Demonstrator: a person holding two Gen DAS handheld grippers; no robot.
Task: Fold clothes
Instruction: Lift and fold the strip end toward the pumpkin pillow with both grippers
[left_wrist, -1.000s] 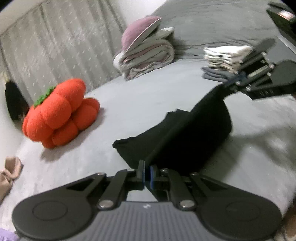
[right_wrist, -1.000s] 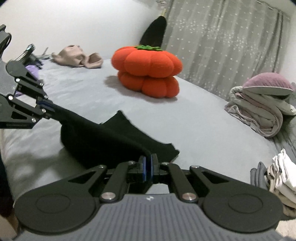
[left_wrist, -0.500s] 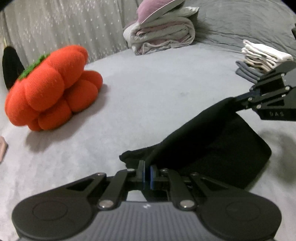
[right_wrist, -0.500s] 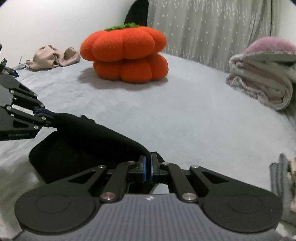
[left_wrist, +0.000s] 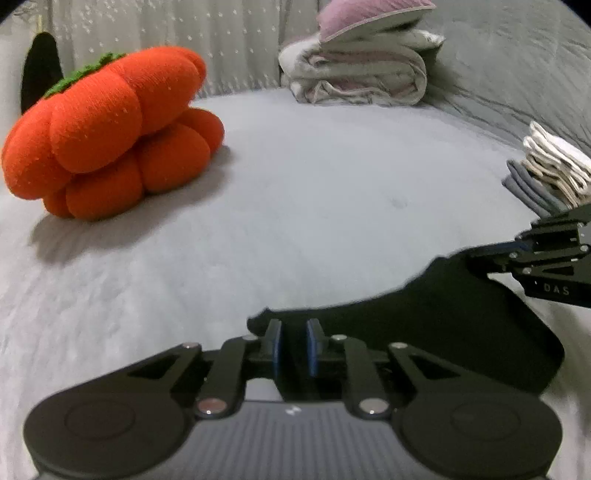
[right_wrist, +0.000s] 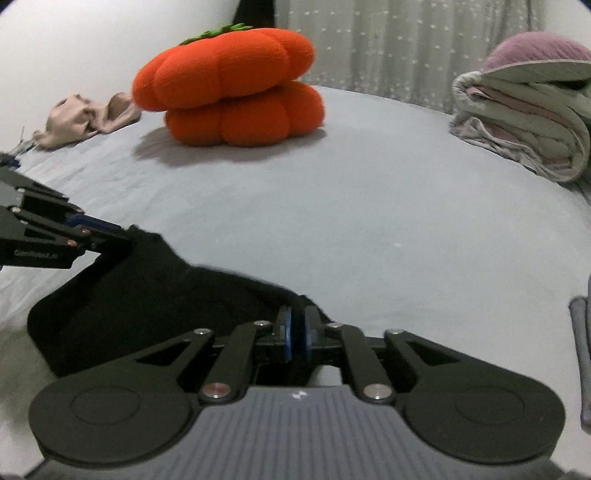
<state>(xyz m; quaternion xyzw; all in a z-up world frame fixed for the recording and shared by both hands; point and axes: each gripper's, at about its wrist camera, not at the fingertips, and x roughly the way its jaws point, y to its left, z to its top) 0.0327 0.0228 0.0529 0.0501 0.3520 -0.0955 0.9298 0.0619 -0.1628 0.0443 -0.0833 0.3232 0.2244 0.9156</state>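
1. The left gripper (left_wrist: 293, 343) has its blue-padded fingers parted by a narrow gap, with the near edge of the black garment (left_wrist: 443, 325) lying in that gap; the pads do not appear to press on the cloth.
2. The right gripper (right_wrist: 297, 332) shows an even thinner gap between its pads, and the garment's other corner sits between them; whether the pads pinch the cloth cannot be told.
3. The black garment lies low on the grey bedsheet (left_wrist: 295, 184), stretched between the two grippers, folded over itself into a flat dark shape.
4. In the left wrist view the right gripper enters from the right, its tip touching the garment's far raised corner.
5. Ahead and to the left of the left gripper sits an orange pumpkin-shaped cushion (left_wrist: 110, 133), well apart from the garment.
6. Far ahead, slightly right, a rolled quilt with a purple pillow (left_wrist: 362, 62) rests on the bed.
7. To the right of the left gripper, beyond the other tool, is a stack of folded clothes (left_wrist: 550, 173).
8. In the right wrist view, a crumpled beige garment (right_wrist: 85, 118) lies far ahead to the left.
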